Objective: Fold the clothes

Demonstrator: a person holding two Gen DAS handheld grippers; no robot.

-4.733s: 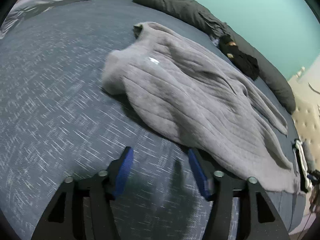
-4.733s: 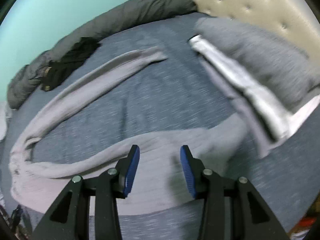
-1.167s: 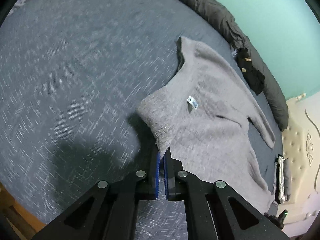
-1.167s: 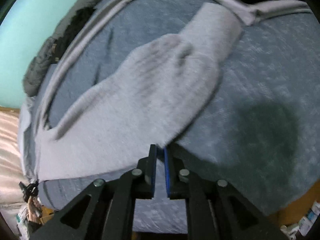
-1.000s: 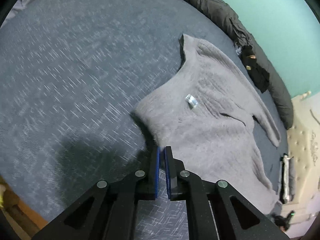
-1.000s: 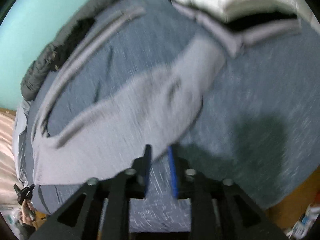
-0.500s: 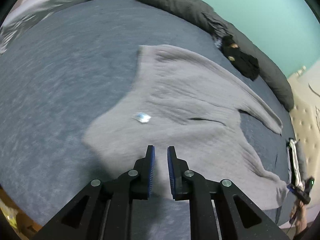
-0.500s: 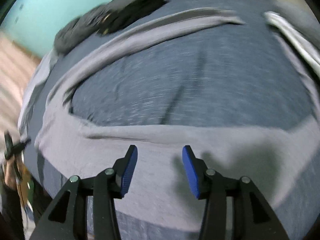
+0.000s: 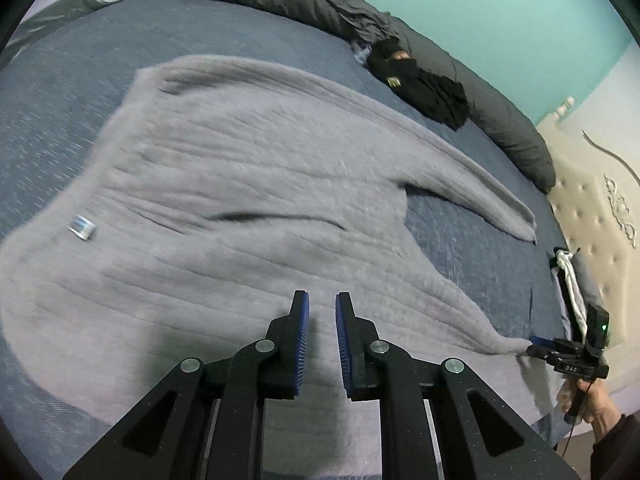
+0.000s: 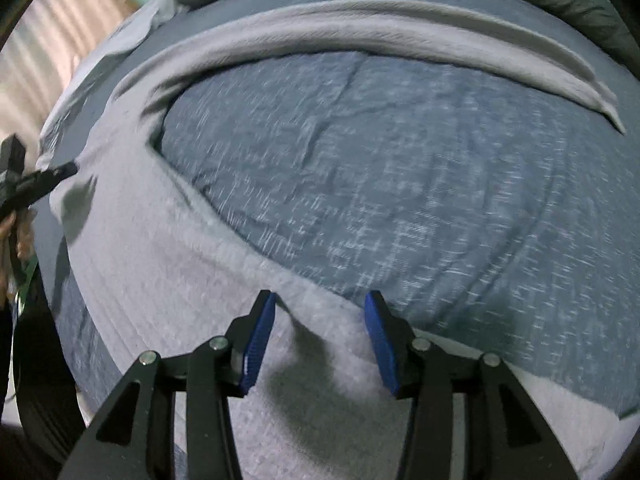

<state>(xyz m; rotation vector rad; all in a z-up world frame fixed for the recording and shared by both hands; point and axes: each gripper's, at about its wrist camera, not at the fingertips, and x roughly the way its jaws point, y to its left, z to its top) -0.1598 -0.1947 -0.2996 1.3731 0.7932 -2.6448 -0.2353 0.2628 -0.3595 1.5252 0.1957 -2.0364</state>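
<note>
On the bed (image 9: 48, 92): a grey sweater (image 9: 224, 208) lay spread flat across the blue cover, one sleeve (image 10: 360, 36) stretched toward the headboard end.
Left gripper (image 9: 322, 308): hung over the sweater's body, jaws slightly parted, grasping nothing.
Right gripper (image 10: 320, 308): jaws wide apart over the near sleeve, empty.
Far edge: dark duvet (image 9: 312, 4), black garment (image 9: 424, 84).

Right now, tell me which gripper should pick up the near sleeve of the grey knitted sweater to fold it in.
Right. The right gripper is open directly over the near sleeve of the grey knitted sweater. The left gripper, nearly closed, hovers over the sweater's body, away from that sleeve.
</note>
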